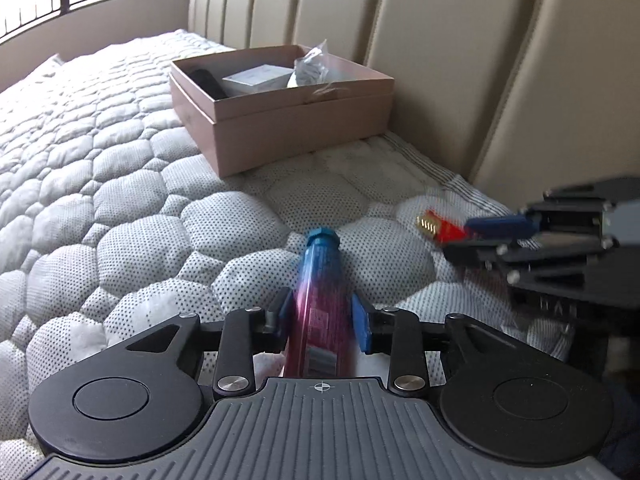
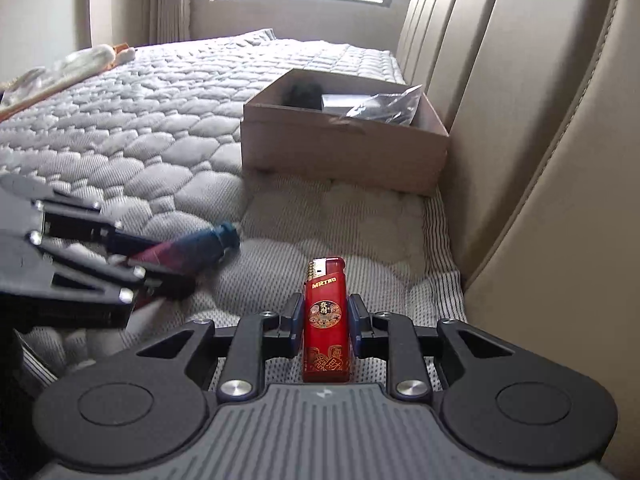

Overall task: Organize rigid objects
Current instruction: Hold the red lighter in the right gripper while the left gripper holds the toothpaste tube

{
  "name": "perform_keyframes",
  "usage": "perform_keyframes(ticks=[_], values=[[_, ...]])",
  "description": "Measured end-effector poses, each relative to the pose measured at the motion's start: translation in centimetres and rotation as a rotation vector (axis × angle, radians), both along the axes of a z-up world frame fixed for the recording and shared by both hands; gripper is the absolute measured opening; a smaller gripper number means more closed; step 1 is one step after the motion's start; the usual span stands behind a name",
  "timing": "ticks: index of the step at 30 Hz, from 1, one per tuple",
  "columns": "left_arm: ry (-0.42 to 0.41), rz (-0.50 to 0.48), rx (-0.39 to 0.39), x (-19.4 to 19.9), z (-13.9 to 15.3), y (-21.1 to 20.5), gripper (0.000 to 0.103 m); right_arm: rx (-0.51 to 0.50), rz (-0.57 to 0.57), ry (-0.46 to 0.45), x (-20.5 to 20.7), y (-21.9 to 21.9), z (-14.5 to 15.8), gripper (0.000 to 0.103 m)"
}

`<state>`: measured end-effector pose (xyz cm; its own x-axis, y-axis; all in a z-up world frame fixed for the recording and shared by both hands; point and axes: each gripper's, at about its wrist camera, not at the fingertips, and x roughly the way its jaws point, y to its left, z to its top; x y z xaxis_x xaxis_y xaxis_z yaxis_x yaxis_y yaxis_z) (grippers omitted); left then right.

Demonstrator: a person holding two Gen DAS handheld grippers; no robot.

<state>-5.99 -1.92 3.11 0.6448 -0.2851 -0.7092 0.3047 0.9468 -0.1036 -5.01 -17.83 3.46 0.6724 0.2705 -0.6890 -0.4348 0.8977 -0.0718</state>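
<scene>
A blue-to-pink capped tube (image 1: 320,264) lies lengthwise between the blue pads of my left gripper (image 1: 322,316), which is shut on it just above the quilted mattress (image 1: 120,200). In the right wrist view the same tube (image 2: 192,250) sticks out of the left gripper (image 2: 168,268) at the left. My right gripper (image 2: 325,316) is shut on a red lighter (image 2: 325,280) with gold print, held upright. From the left wrist view the lighter (image 1: 436,228) pokes out of the right gripper (image 1: 460,236) at the right.
An open pink cardboard box (image 1: 304,120) sits on the mattress against the padded beige headboard (image 1: 460,60); it holds a white packet, a clear plastic bag and a dark object. The same box (image 2: 340,152) is straight ahead of the right gripper. Crumpled cloth (image 2: 80,60) lies far left.
</scene>
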Motion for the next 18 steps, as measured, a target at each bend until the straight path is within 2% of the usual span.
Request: perform_keyframes(ticks=[2,4,5,8,11,13,18], values=[[0.011,0.008,0.000,0.3,-0.2,-0.1,0.034,-0.001,-0.003,-0.001,0.0,0.0,-0.3,0.025],[0.018,0.017,-0.010,0.3,-0.4,0.1,0.035,-0.002,-0.008,0.007,0.1,-0.2,-0.7,0.044],[0.020,0.019,-0.014,0.3,-0.4,0.1,0.035,0.003,-0.009,0.009,0.2,-0.3,-0.9,0.048],[0.012,0.023,-0.010,0.3,-0.5,0.0,0.035,0.013,0.003,0.014,0.2,-0.4,-1.5,0.048],[-0.028,0.016,0.019,-0.3,-0.7,-0.5,0.033,0.029,0.005,0.011,0.2,-0.6,-1.5,0.044],[-0.056,0.014,0.032,-0.9,-0.8,-0.5,0.033,0.048,0.010,0.021,0.2,-0.8,-1.3,0.022],[-0.099,-0.008,0.005,-1.7,-0.5,0.1,0.029,0.043,0.028,0.009,-0.5,-0.7,-0.1,0.022]])
